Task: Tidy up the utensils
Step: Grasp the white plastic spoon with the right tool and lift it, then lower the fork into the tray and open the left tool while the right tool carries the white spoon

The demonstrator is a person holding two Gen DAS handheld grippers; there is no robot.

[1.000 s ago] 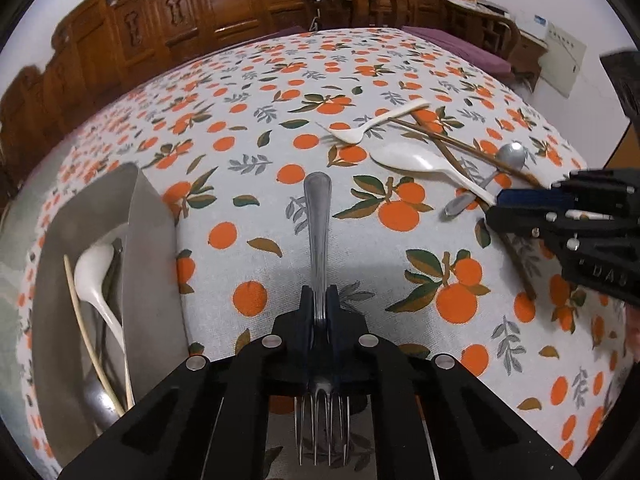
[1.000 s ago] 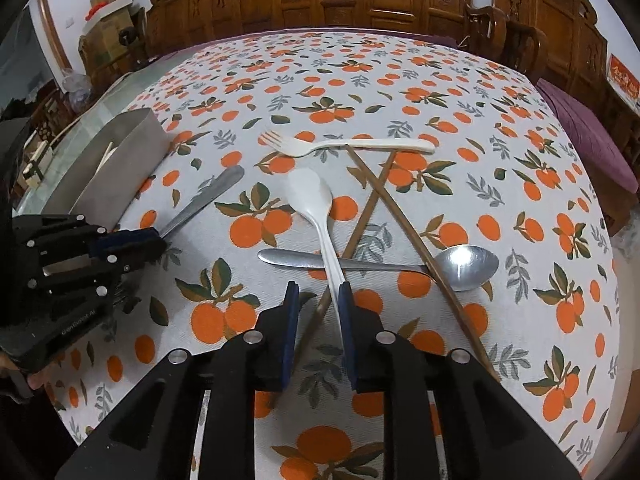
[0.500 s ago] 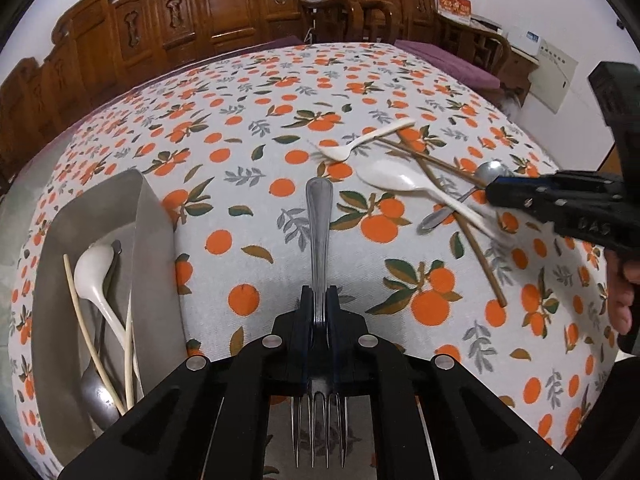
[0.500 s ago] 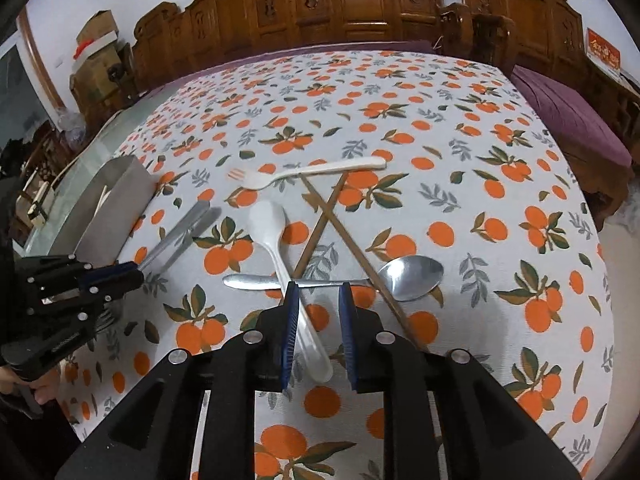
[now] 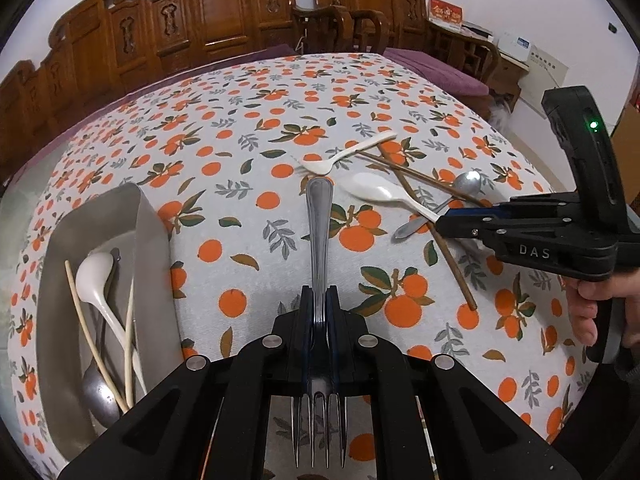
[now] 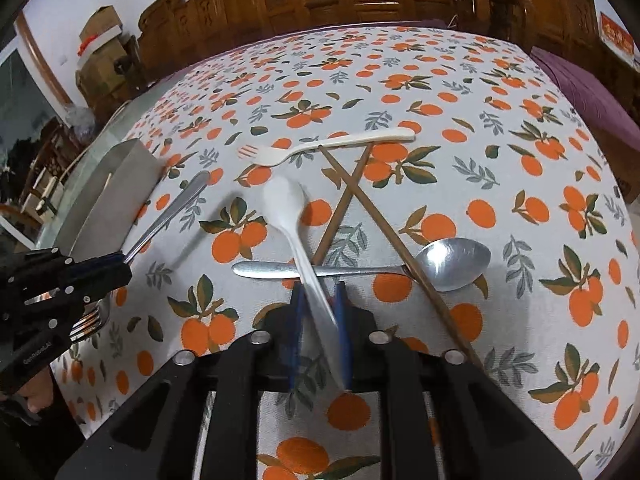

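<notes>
My left gripper [image 5: 319, 300] is shut on a metal fork [image 5: 318, 236], handle pointing forward, held above the tablecloth to the right of the metal tray [image 5: 152, 248]. The tray holds a white spoon [image 5: 94, 276], pale chopsticks and a metal spoon. My right gripper [image 6: 318, 292] is open, its fingers straddling the handle of a white plastic spoon [image 6: 288, 208], which looks blurred. That spoon lies over a metal spoon [image 6: 448, 260] and two brown chopsticks [image 6: 348, 192]. A white plastic fork [image 6: 320, 146] lies beyond them.
The table carries an orange-patterned cloth [image 5: 240, 152]. Carved wooden chairs [image 5: 224, 8] stand along its far side. The right gripper's body [image 5: 552, 236] and a hand show at the right of the left wrist view.
My left gripper has lifted the fork higher and drawn back. My right gripper has risen and tilted; the white spoon between its fingers has shifted and is blurred.
</notes>
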